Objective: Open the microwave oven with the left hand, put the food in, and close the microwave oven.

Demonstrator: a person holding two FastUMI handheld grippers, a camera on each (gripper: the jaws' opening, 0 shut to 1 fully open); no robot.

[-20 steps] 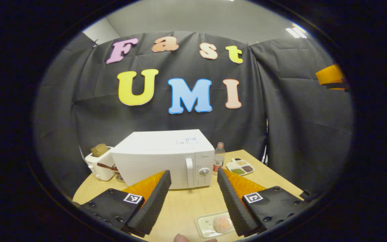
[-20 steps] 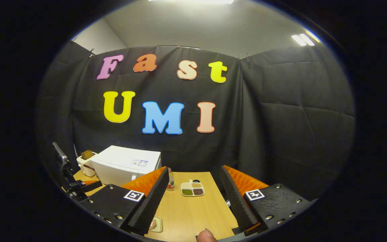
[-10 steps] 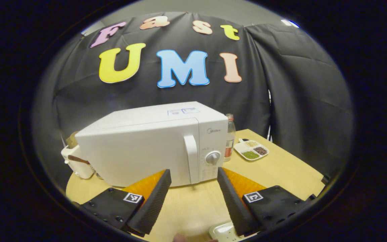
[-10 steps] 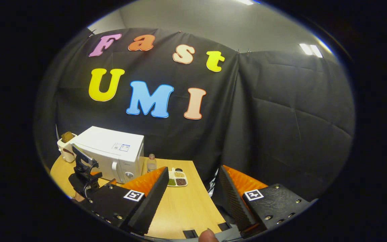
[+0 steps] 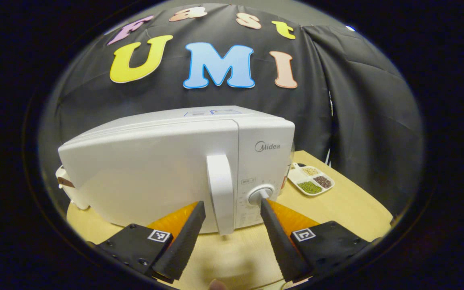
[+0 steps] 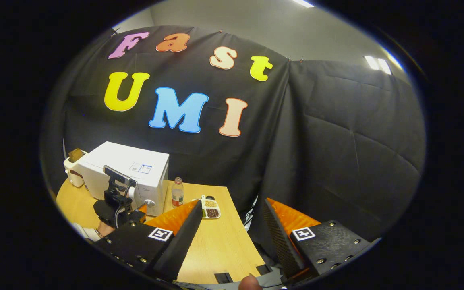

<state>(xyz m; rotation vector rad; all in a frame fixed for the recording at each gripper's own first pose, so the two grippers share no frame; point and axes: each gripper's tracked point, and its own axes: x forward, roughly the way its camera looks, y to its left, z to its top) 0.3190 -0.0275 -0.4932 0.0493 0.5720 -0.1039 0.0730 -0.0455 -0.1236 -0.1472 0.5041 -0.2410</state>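
1. The microwave oven [image 5: 175, 169] is standing on the wooden worktop [image 5: 349, 209] with its door shut.
2. The left hand-held gripper [image 5: 232, 225] is facing the oven front with its fingers spread apart, gripping nothing.
3. The vertical door handle [image 5: 220, 193] is lying between the two fingers; contact cannot be determined.
4. The control dial [image 5: 261, 194] is sitting just beside the tip of the finger on the view's right.
5. A divided dish [image 5: 311, 181] of grains is resting on the worktop beside the oven.
6. The right hand-held gripper [image 6: 230, 237] is hanging over the worktop edge, fingers parted, gripping nothing, well apart from the oven [image 6: 129, 173].
7. A bottle [image 6: 177, 192] is standing between the oven and the dish in the right gripper view.
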